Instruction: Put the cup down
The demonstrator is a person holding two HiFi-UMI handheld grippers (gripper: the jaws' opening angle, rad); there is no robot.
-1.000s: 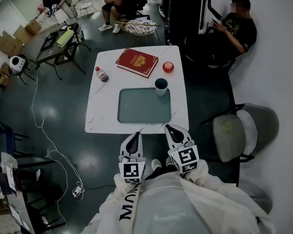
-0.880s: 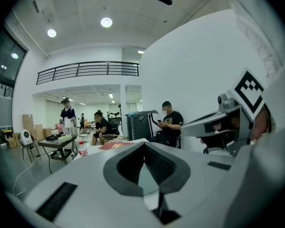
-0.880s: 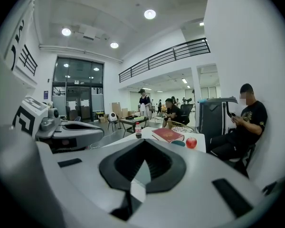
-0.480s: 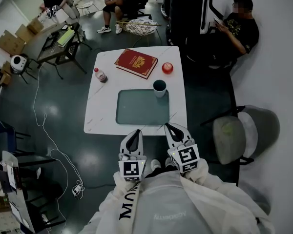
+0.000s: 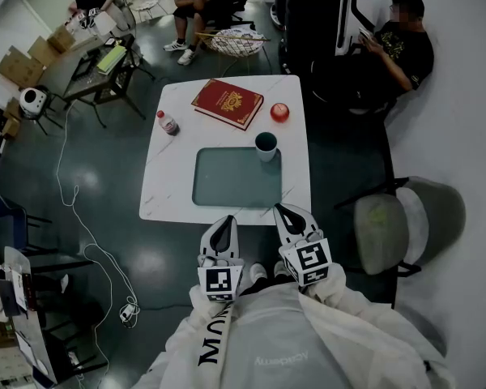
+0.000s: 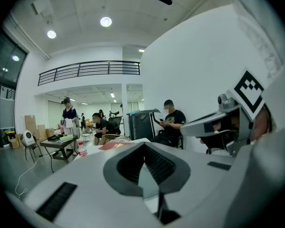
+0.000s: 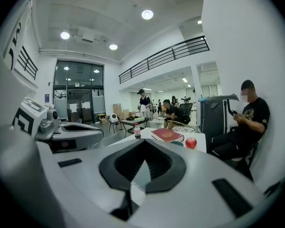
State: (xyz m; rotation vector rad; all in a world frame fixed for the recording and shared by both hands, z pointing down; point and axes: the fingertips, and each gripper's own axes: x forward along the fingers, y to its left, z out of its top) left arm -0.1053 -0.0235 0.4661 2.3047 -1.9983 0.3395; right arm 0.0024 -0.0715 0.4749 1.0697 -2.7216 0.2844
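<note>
A dark teal cup stands upright on the white table, at the far right corner of the green mat. Its rim just shows in the right gripper view. My left gripper and right gripper are held side by side close to my body, short of the table's near edge. Both are shut with nothing between the jaws. In the left gripper view the left gripper's jaw tips meet, and so do the right gripper's in its own view. Neither touches the cup.
A red book, a red apple and a small bottle lie on the table's far half. A grey chair stands to the right and a seated person at the back right. A white cable runs over the floor at left.
Both grippers stay where they were, still shut and empty. Only the head view has shifted slightly.
</note>
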